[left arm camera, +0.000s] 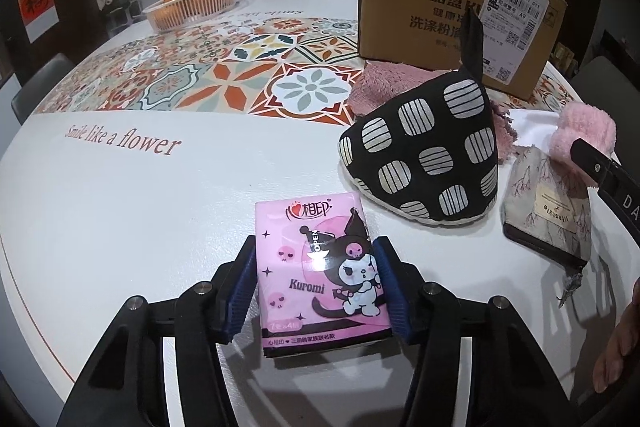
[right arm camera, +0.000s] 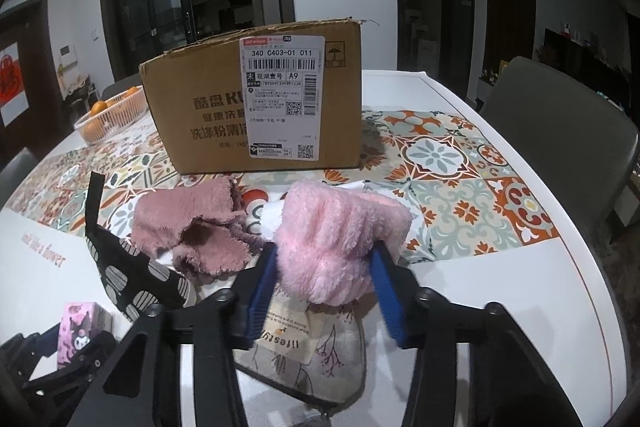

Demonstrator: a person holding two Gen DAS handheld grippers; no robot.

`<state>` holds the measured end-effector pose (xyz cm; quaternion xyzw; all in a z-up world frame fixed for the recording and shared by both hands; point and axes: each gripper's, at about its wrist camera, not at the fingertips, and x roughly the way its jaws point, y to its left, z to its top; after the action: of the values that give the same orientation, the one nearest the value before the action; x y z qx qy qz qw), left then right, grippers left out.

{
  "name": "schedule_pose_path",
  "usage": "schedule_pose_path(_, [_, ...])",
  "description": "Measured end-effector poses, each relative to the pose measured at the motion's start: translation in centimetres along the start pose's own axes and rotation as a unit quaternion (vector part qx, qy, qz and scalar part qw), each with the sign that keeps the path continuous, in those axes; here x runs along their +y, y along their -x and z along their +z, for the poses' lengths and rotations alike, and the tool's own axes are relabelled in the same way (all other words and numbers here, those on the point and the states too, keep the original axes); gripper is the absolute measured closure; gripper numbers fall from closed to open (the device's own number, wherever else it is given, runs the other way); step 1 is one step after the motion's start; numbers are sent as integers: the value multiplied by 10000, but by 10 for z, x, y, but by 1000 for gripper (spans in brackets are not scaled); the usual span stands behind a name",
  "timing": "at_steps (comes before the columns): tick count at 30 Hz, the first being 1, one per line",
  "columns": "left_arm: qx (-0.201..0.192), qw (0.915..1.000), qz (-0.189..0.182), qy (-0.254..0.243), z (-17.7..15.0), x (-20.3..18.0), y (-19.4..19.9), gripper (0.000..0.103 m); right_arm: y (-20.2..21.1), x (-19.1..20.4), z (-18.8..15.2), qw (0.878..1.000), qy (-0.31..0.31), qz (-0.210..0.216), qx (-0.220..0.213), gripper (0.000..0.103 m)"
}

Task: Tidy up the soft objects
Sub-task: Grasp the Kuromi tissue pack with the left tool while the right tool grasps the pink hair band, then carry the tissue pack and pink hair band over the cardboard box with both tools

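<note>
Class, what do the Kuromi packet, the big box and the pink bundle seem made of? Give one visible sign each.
Kuromi packet: glossy plastic film, probably; light glares off it.
Big box: matte brown corrugated cardboard; ragged top edge.
Pink bundle: plush fleece, likely synthetic; fuzzy pile.

White round table [left arm camera: 120,211], patterned tile runner [left arm camera: 224,83] across its middle. Resting on it: cardboard box [right arm camera: 208,123], orange basket [left arm camera: 192,3], pink towel [right arm camera: 188,223], black patterned mitt [left arm camera: 432,163], floral pouch [left arm camera: 552,211], tissue pack [left arm camera: 320,275].
</note>
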<state>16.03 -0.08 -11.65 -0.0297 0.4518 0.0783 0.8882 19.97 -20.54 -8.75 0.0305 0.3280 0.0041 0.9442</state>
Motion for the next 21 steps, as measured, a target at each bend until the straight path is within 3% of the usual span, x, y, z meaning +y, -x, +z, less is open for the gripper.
schedule_pose_path(8, [-70, 9999, -133, -3, 1, 5, 7, 48, 11, 4, -3, 9999, 94, -144, -9, 74])
schedule_pose_path(21, [-720, 9953, -554, -341, 22, 6, 51, 48, 47, 9, 5, 9995, 66, -221, -213, 76])
